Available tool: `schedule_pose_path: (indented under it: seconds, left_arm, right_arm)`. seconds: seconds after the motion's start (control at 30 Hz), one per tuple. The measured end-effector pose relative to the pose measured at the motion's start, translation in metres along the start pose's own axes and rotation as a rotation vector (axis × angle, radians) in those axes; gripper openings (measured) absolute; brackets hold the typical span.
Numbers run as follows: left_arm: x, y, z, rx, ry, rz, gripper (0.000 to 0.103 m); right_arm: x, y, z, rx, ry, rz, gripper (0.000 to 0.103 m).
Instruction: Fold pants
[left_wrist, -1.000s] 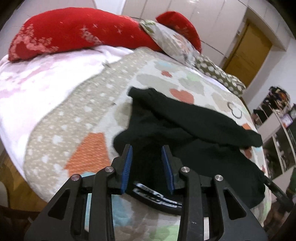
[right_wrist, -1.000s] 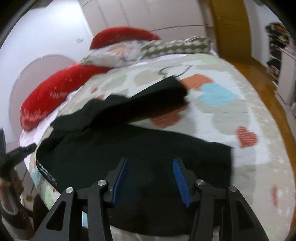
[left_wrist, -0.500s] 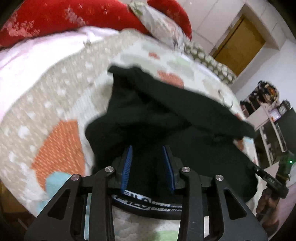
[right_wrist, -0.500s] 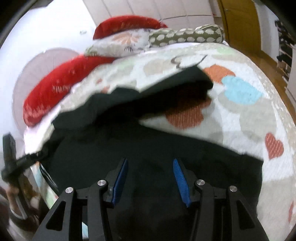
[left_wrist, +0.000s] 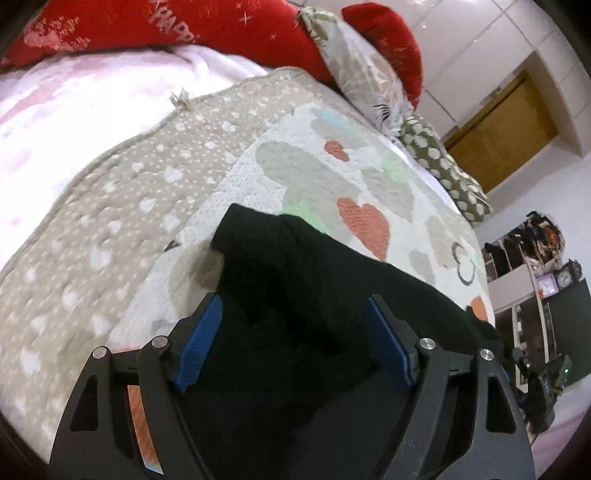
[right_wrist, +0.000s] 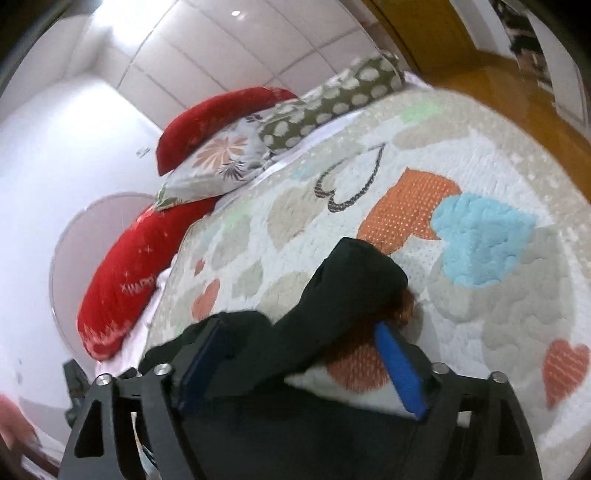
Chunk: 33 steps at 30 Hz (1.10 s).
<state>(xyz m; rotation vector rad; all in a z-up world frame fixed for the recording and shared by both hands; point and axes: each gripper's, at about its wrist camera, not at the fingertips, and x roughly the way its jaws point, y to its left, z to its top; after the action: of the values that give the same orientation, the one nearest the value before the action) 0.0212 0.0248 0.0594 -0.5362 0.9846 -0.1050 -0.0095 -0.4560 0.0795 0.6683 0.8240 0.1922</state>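
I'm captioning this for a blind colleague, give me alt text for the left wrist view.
The left gripper, jaws wide open, hovers over black pants lying on a heart-patterned quilt. Red pillows sit at the far end of the bed.

The left tool (left_wrist: 295, 347) sits at six o'clock, its blue-padded fingers (left_wrist: 201, 343) spread wide above the black pants (left_wrist: 314, 295). The pants lie on a heart-patterned quilt (left_wrist: 147, 206) covering the bed, one folded edge reaching toward eleven o'clock. Red pillows (left_wrist: 147, 26) lie at twelve o'clock, a wooden door (left_wrist: 506, 125) at two o'clock.
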Motion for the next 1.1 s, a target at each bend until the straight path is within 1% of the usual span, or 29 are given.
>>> schedule_pose_path:
  seconds: [0.1, 0.13, 0.17, 0.2, 0.23, 0.27, 0.3, 0.33, 0.37, 0.43, 0.47, 0.5, 0.53, 0.57, 0.6, 0.63, 0.67, 0.7, 0.73, 0.77, 0.8, 0.83, 0.87, 0.9, 0.93, 0.97, 1.03, 1.1]
  left_arm:
    - [0.023, 0.001, 0.008, -0.035, 0.054, 0.001, 0.079]
    - [0.03, 0.001, 0.01, -0.044, 0.076, -0.006, 0.079]
    - [0.035, 0.001, 0.012, -0.048, 0.085, -0.007, 0.078]
    - [0.037, -0.001, 0.015, -0.044, 0.069, -0.008, 0.074]
    - [0.036, -0.004, 0.017, -0.036, 0.053, 0.001, 0.058]
    - [0.036, -0.007, 0.02, -0.014, 0.043, 0.029, 0.037]
    - [0.035, -0.009, 0.022, 0.001, 0.042, 0.037, 0.028]
    - [0.032, -0.012, 0.024, 0.013, 0.041, 0.029, 0.017]
    - [0.025, -0.014, 0.026, 0.021, 0.035, 0.006, 0.014]
    - [0.001, -0.023, 0.029, 0.051, 0.007, -0.058, 0.013]
    - [-0.014, -0.028, 0.029, 0.071, -0.014, -0.087, 0.012]
    - [-0.028, -0.033, 0.027, 0.089, -0.034, -0.112, 0.012]
    - [-0.046, -0.038, 0.023, 0.113, -0.058, -0.146, 0.012]
    - [-0.064, -0.041, 0.017, 0.139, -0.082, -0.177, 0.012]
    - [-0.075, -0.042, 0.011, 0.157, -0.091, -0.192, 0.012]
    - [-0.086, -0.041, 0.004, 0.173, -0.096, -0.207, 0.012]
    - [-0.097, -0.035, -0.007, 0.179, -0.098, -0.219, 0.012]
    - [-0.101, -0.028, -0.016, 0.173, -0.097, -0.218, 0.012]
    - [-0.101, -0.02, -0.024, 0.163, -0.096, -0.208, 0.012]
    - [-0.098, -0.01, -0.034, 0.147, -0.089, -0.182, 0.012]
    - [-0.086, 0.004, -0.048, 0.12, -0.058, -0.138, 0.012]
    - [-0.075, 0.012, -0.057, 0.1, -0.024, -0.111, 0.012]
    - [-0.062, 0.022, -0.066, 0.08, 0.012, -0.088, 0.012]
    - [-0.049, 0.033, -0.077, 0.053, 0.054, -0.066, 0.012]
    - [-0.046, 0.036, -0.082, 0.041, 0.065, -0.066, 0.012]
    - [-0.046, 0.037, -0.086, 0.037, 0.057, -0.069, 0.012]
    - [-0.053, 0.03, -0.083, 0.064, 0.034, -0.061, 0.012]
    - [-0.067, 0.019, -0.078, 0.105, -0.002, -0.07, 0.012]
  right_arm:
    - [0.023, -0.016, 0.008, 0.085, 0.048, 0.024, 0.082]
    - [0.032, -0.02, 0.009, 0.11, 0.068, 0.049, 0.079]
    - [0.037, -0.021, 0.01, 0.112, 0.071, 0.074, 0.058]
    - [0.04, -0.02, 0.012, 0.104, 0.061, 0.087, 0.028]
    - [0.042, -0.018, 0.015, 0.087, 0.042, 0.078, 0.019]
    - [0.043, -0.016, 0.016, 0.076, 0.027, 0.067, 0.01]
    - [0.041, -0.013, 0.02, 0.057, 0.0, 0.069, 0.007]
    - [0.036, -0.005, 0.024, 0.031, -0.021, 0.071, 0.006]
    - [0.032, -0.001, 0.027, 0.012, -0.032, 0.067, 0.006]
    - [0.001, 0.022, 0.033, -0.067, -0.109, 0.066, 0.005]
    - [-0.011, 0.028, 0.034, -0.087, -0.133, 0.071, 0.005]
    - [-0.037, 0.039, 0.031, -0.124, -0.176, 0.084, 0.005]
    - [-0.05, 0.044, 0.027, -0.142, -0.192, 0.09, 0.005]
    - [-0.075, 0.052, 0.018, -0.175, -0.215, 0.092, 0.005]
    - [-0.092, 0.056, 0.007, -0.197, -0.224, 0.09, 0.005]
    - [-0.101, 0.054, -0.001, -0.211, -0.226, 0.087, 0.005]
    - [-0.118, 0.049, -0.019, -0.229, -0.222, 0.077, 0.005]
    - [-0.124, 0.043, -0.029, -0.233, -0.214, 0.063, 0.005]
    - [-0.128, 0.033, -0.047, -0.232, -0.193, 0.028, 0.005]
    - [-0.125, 0.027, -0.057, -0.237, -0.167, -0.009, 0.005]
    - [-0.115, 0.016, -0.072, -0.246, -0.11, -0.066, 0.005]
    - [-0.1, 0.001, -0.087, -0.228, -0.04, -0.108, 0.005]
    - [-0.089, -0.01, -0.098, -0.201, 0.011, -0.134, 0.005]
    - [-0.081, -0.017, -0.105, -0.185, 0.04, -0.148, 0.005]
    - [-0.076, -0.023, -0.111, -0.176, 0.056, -0.152, 0.005]
    - [-0.073, -0.026, -0.116, -0.167, 0.062, -0.155, 0.005]
    - [-0.079, -0.024, -0.114, -0.162, 0.039, -0.138, 0.005]
    - [-0.091, -0.014, -0.109, -0.19, 0.011, -0.111, 0.005]
